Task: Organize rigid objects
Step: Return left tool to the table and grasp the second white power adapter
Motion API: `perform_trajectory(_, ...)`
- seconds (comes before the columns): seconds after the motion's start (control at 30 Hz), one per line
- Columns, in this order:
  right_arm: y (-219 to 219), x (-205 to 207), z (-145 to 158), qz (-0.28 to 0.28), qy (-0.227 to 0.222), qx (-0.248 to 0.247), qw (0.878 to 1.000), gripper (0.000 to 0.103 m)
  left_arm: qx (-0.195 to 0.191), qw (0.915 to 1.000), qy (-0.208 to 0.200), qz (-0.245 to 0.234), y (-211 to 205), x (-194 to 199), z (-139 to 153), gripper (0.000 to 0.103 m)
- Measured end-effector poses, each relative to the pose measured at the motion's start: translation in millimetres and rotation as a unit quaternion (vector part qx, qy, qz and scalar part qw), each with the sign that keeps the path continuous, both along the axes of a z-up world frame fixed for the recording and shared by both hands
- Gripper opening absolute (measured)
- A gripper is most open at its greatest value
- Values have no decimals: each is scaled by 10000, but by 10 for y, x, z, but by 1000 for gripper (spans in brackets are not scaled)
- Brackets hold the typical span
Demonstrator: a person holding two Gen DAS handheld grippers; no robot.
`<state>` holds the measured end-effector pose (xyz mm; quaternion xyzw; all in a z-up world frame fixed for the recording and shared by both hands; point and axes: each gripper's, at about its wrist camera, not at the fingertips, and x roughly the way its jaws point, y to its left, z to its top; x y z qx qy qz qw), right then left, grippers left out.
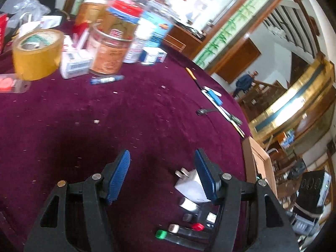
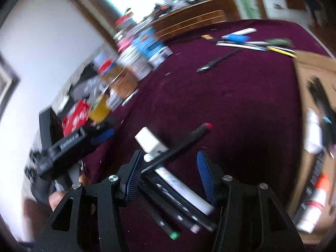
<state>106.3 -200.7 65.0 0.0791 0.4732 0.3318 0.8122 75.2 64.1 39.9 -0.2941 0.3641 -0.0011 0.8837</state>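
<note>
Table point(image 1: 147, 115): round, maroon cloth; its rim curves down the right of the left wrist view. A broad bare stretch of cloth fills the middle of both views, open between the clutter at upper left and the rim at right.

Cardboard box point(image 1: 261, 163): one, just beyond the rim at right; in the right wrist view it holds several blurred items, count unclear.

Markers point(image 1: 184, 233): a bundle at the lower centre of the left wrist view, with one green, one red and one pale cap countable; long axes roughly left to right, caps to the left. White charger plug point(image 1: 189, 183): one, prongs toward the upper left, just above the bundle.

Tape roll point(image 1: 35, 52): one, upper left. Jars and bottles beside it: several, blurred.

Pens along the rim point(image 1: 212, 95): several, lying in line with the edge.

Left gripper point(image 1: 161, 166): jaws well apart, gripping nothing; the plug lies beside the right pad.

Right gripper point(image 2: 168, 168): jaws about half apart; the markers lie between them, whether gripped cannot be told.
</note>
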Motion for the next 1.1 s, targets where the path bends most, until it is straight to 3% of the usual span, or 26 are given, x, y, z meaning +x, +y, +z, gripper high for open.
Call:
perform_trajectory(0.13, 206, 146, -54, 6, 112, 254, 9996, 48, 71, 9999, 16, 154, 66, -18, -1, 62)
perform_trajectory(0.33, 452, 183, -259, -147, 655, 426, 9968, 50, 56, 9996, -16, 280, 139, -60, 22, 62)
perform_trajectory(0.47, 549, 71, -322, 347, 1196, 1325, 9833, 50, 46, 9991, 12, 417, 192, -80, 25, 62)
perform_trajectory(0.6, 266, 53, -192, -234, 529, 833, 9948, 50, 46, 9991, 32, 413, 215, -88, 21, 62)
perform_trajectory(0.67, 59, 86, -187, -563, 455, 639, 9953, 50, 105, 9995, 115, 291, 167, -64, 16, 62)
perform_trajectory(0.77, -186, 129, -243, -810, 529, 764, 9924, 49, 142, 9994, 330, -25, 64, -1, -35, 62)
perform_trajectory(0.9, -323, 184, -287, -978, 446, 730, 9915, 49, 459, 9944, 904, -282, -86, 76, -176, 62)
perform_trajectory(1.03, -336, 205, -227, -934, 253, 681, 9930, 49, 853, 9884, 1117, -572, -350, 76, -231, 63)
perform_trajectory(1.1, -322, 188, -201, -903, 215, 687, 9933, 49, 1221, 9838, 1138, -654, -507, 77, -229, 75)
